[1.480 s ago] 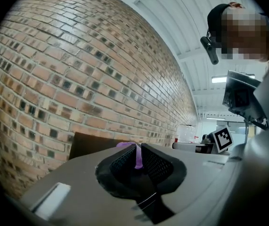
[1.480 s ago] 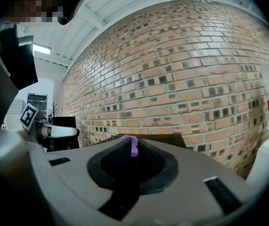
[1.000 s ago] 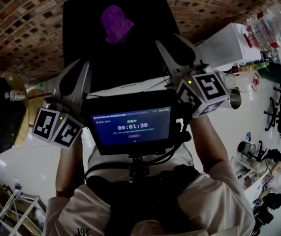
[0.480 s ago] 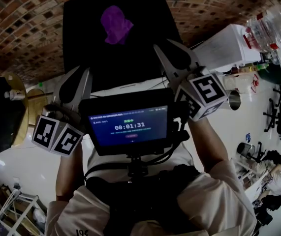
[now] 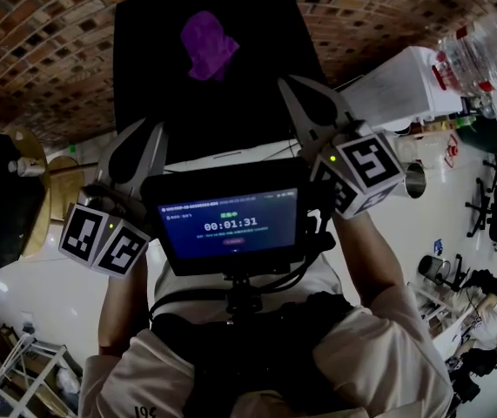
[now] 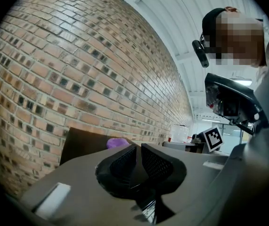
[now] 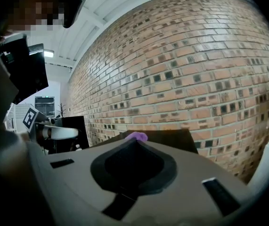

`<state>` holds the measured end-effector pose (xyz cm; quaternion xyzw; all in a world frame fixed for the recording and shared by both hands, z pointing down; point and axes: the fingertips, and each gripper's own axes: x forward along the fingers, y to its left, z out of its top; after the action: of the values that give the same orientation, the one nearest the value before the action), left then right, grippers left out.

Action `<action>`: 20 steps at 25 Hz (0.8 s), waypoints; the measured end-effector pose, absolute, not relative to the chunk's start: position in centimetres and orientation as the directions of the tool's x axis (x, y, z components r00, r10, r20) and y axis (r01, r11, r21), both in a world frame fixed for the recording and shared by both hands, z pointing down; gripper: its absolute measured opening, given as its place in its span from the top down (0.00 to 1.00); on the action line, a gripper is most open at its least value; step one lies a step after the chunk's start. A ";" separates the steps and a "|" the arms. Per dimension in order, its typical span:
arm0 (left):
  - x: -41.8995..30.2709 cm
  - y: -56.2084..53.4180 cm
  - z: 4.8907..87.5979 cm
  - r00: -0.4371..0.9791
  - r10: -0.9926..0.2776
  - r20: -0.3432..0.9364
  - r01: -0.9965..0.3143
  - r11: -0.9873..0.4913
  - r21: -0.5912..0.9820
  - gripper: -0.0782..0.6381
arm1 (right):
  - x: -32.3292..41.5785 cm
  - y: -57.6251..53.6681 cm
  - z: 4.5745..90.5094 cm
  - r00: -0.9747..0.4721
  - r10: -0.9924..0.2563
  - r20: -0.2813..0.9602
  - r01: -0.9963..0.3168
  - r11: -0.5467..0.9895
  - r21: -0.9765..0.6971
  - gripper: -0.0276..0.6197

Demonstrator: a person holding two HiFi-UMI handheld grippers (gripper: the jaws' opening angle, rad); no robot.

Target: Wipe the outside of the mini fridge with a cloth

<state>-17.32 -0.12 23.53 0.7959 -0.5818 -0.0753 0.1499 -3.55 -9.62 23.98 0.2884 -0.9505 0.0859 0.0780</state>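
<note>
The black box-shaped mini fridge [image 5: 144,77] has a smooth, matt dark top, and the crumpled purple cloth [image 5: 209,46] on it looks soft and matt. The red-brown brick wall [image 5: 39,24] is rough, with pale mortar lines. The left gripper [image 6: 138,146] has a matt grey plastic shell and black ribbed pads [image 6: 124,163]. The pale floor [image 5: 39,294] is glossy, and the clear plastic bottles [image 5: 483,50] shine.

A brick wall [image 5: 39,24] of red and dark bricks runs along the back. The floor [image 5: 30,299] is pale and glossy. A white cabinet [image 5: 396,81] stands at the right, with dark chairs [image 5: 492,197] beyond it. The white ribbed ceiling [image 6: 172,13] carries a strip light [image 7: 45,53].
</note>
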 end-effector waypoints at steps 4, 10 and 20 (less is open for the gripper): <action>-17.1 -0.2 23.5 0.316 -0.947 0.055 -0.903 -0.283 0.323 0.84 | -3.6 -9.6 23.4 -0.827 -0.534 0.176 -0.558 0.820 -0.129 0.96; -16.9 -0.1 23.7 0.324 -0.944 0.056 -0.902 -0.290 0.319 0.84 | -3.8 -9.6 23.2 -0.832 -0.528 0.169 -0.551 0.823 -0.141 0.96; -16.8 -0.1 24.0 0.322 -0.945 0.065 -0.902 -0.285 0.325 0.84 | -3.9 -9.4 23.7 -0.836 -0.513 0.198 -0.540 0.833 -0.120 0.95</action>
<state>-16.84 -0.15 23.95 0.7985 -0.5780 -0.0701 0.1530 -3.92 -9.35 23.73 0.2757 -0.9542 0.0858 0.0789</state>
